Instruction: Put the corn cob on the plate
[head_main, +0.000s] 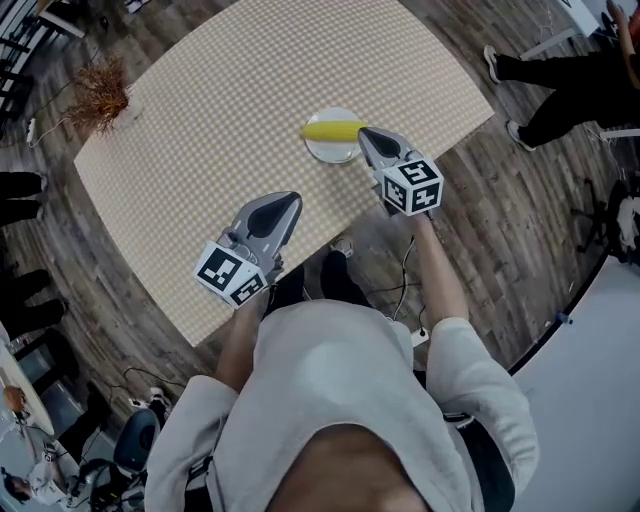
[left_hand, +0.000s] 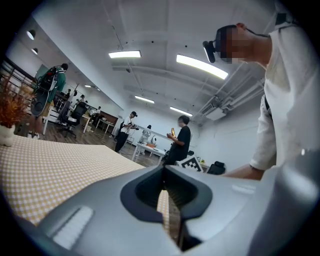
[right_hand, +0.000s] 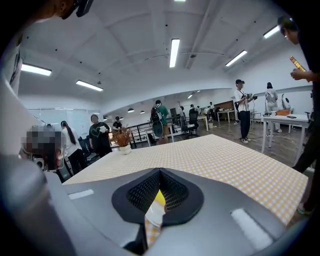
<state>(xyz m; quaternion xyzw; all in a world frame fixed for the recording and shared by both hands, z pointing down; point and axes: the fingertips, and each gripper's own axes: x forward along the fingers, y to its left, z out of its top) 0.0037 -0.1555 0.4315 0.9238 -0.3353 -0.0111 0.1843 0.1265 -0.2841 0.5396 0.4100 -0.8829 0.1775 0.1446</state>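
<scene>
A yellow corn cob (head_main: 334, 130) lies across a small white plate (head_main: 333, 150) on the checked tablecloth (head_main: 220, 110), near the table's front edge. My right gripper (head_main: 366, 137) hovers just right of the plate with its jaws shut and empty, tips close to the cob's end. Through the slit below its jaws in the right gripper view (right_hand: 160, 173) I see a bit of the corn cob (right_hand: 159, 199) and the plate (right_hand: 153, 216). My left gripper (head_main: 291, 201) is shut and empty over the cloth, well short of the plate; in its own view (left_hand: 164, 171) only cloth shows.
A dried plant in a white vase (head_main: 100, 92) stands at the table's far left corner. A person (head_main: 570, 80) stands beyond the right corner, and others are about the room (right_hand: 100, 135). Cables (head_main: 400, 285) lie on the wood floor by my feet.
</scene>
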